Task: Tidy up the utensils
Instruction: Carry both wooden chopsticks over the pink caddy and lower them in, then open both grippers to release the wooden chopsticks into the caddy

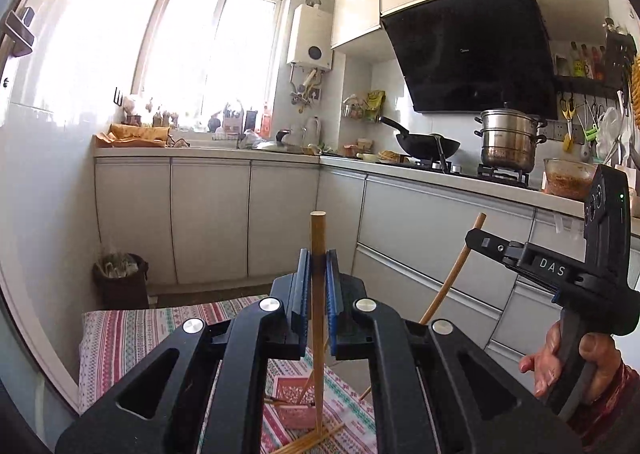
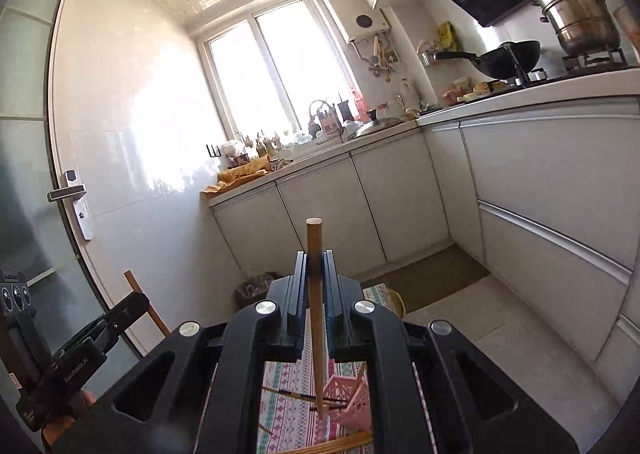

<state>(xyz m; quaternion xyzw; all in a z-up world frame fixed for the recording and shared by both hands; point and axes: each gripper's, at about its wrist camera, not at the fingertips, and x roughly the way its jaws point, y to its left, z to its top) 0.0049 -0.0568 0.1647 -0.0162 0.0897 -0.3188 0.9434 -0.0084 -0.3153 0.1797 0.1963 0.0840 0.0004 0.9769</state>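
My left gripper is shut on a wooden chopstick that stands upright between its blue pads, raised above the table. My right gripper is shut on another wooden chopstick, also upright. In the left wrist view the right gripper shows at the right with its chopstick slanting down. In the right wrist view the left gripper shows at lower left. A pink perforated utensil basket sits on the striped tablecloth below, with loose chopsticks beside it.
Kitchen cabinets and a counter with a wok and steel pot lie ahead and right. A bin stands on the floor by the left wall. A door with a handle is at left.
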